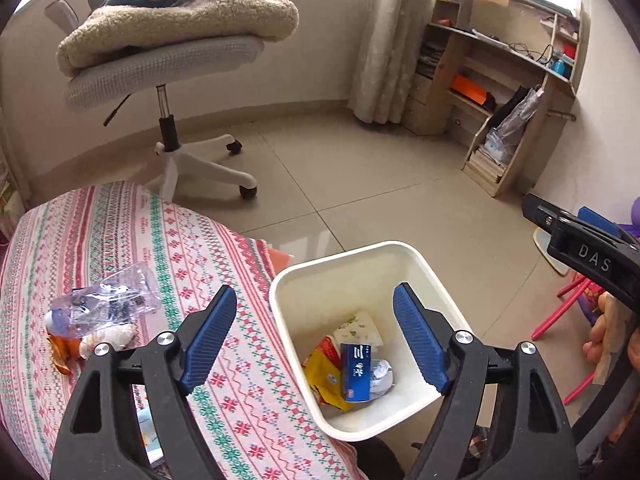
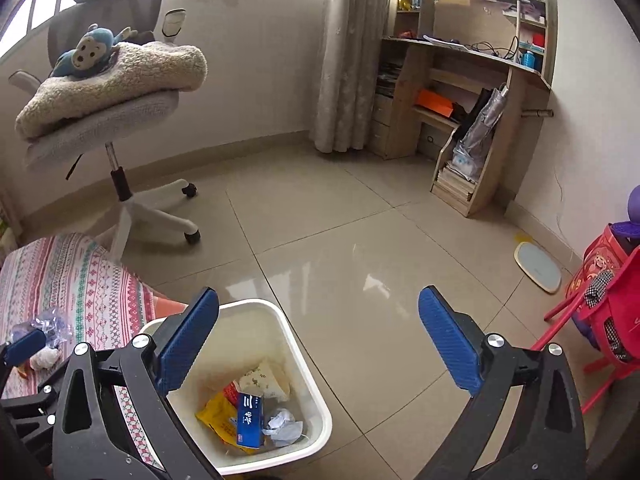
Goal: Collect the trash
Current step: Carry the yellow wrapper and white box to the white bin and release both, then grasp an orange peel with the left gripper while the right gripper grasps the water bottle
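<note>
A white bin (image 1: 276,292) stands on the floor beside the table; the right wrist view shows its rim (image 2: 288,328) too. Inside lie a blue box (image 1: 357,372) (image 2: 249,420), a yellow wrapper (image 1: 324,376) and crumpled paper (image 2: 284,424). My left gripper (image 1: 315,291) is open above the bin and the table's edge, nothing between its fingers. My right gripper (image 2: 319,293) is open wide over the bin's right side and the floor, also empty. On the patterned tablecloth (image 1: 120,232) lie a crushed clear bottle (image 1: 108,304), a white wad (image 1: 112,336) and orange peel (image 1: 64,356).
An office chair (image 1: 168,60) with a folded blanket and a monkey toy stands behind the table. A wooden desk with shelves (image 2: 472,92) fills the far right corner. A red child's chair (image 2: 592,320) and a flat scale (image 2: 538,266) sit at the right wall.
</note>
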`<state>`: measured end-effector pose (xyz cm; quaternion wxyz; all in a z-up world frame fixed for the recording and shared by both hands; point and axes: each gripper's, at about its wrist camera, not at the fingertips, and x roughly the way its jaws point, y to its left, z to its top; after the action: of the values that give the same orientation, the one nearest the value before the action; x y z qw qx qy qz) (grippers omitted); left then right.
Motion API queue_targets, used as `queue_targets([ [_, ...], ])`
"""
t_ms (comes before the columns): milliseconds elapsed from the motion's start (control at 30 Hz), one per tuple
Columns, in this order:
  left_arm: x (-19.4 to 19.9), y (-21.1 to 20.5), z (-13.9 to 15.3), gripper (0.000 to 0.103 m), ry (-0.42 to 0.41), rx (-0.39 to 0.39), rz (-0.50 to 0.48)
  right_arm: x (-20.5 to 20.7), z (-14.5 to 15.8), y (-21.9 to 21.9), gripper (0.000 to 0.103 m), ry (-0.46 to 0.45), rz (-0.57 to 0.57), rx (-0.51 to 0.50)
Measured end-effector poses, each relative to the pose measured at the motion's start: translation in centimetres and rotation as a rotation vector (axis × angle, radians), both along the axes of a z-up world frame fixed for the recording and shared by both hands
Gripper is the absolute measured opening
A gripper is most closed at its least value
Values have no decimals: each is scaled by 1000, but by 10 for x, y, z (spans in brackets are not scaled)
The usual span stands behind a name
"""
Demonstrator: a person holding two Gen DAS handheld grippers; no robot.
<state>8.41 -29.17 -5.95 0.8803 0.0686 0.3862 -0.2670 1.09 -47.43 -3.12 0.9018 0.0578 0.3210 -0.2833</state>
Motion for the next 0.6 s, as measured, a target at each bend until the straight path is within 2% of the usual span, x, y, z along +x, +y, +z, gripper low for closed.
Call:
queue_targets([
  [300,20,54,-16,82,22,59,126,22,-2,44,96,42,110,-26],
  [500,29,92,-31,82,54,166,150,37,0,75,96,57,176,-45],
  [600,35,114,-35,82,58,196,180,46,-1,90,96,68,209,-42],
])
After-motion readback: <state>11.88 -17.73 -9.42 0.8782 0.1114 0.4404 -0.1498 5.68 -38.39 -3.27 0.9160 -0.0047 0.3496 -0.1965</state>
